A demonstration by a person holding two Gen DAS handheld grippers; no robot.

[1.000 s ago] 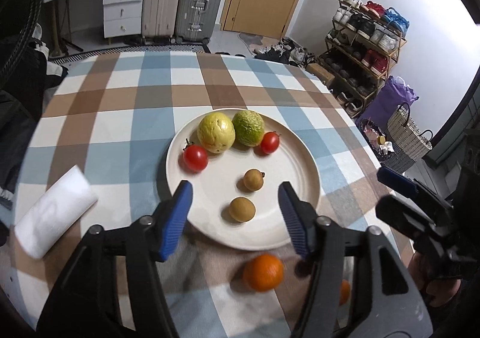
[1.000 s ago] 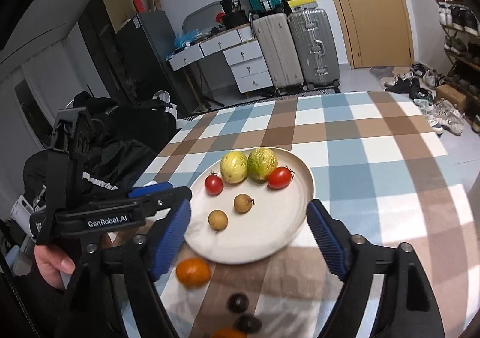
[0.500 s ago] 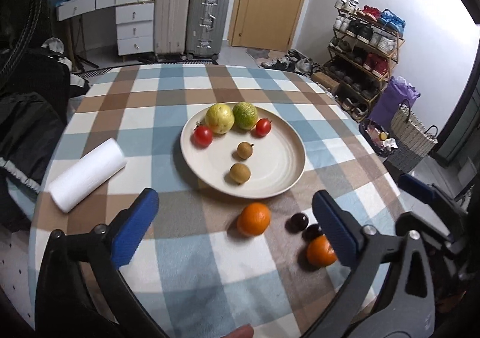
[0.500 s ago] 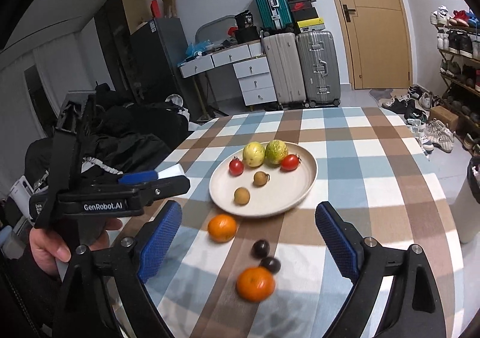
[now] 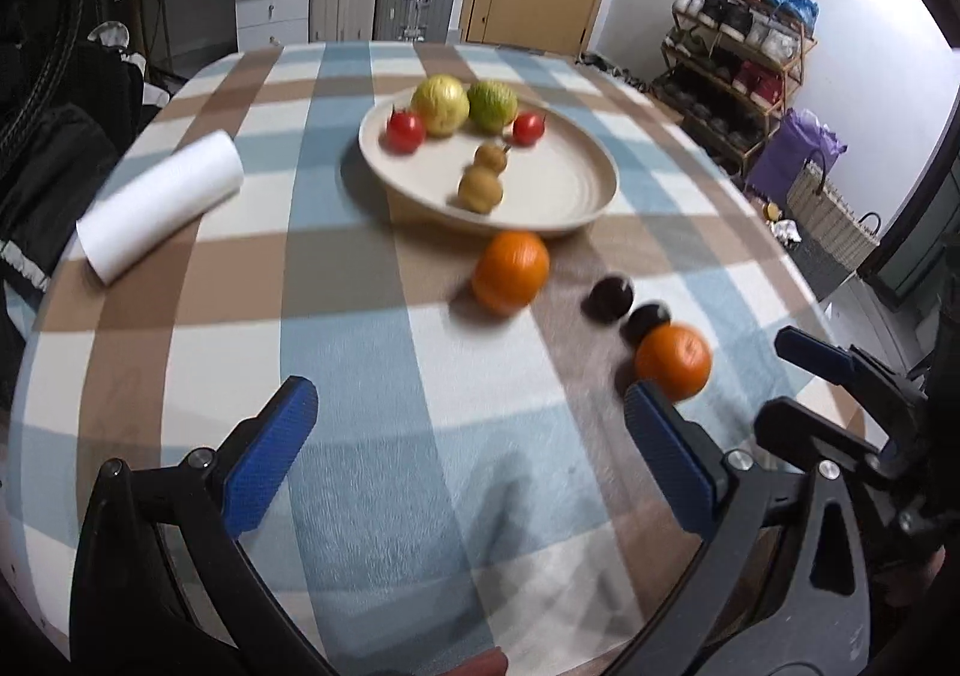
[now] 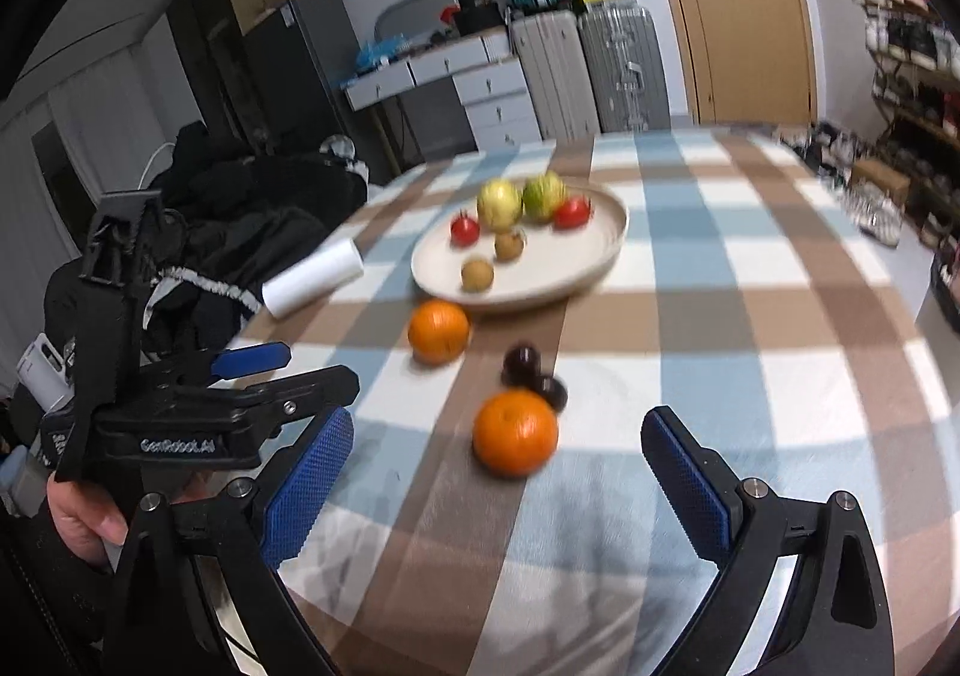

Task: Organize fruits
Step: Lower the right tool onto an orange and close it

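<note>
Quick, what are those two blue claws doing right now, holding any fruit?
Left gripper: open, holding nothing; its jaws have just been opening.
Right gripper: open, holding nothing; its jaws have just been opening.

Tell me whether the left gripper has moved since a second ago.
Yes. The left gripper has pulled back from the plate: its jaws framed the plate's near rim, and now they hang over bare cloth short of the oranges. They have also opened, empty.

Left tool (image 5: 468,430) and right tool (image 6: 498,457) gape (empty).
</note>
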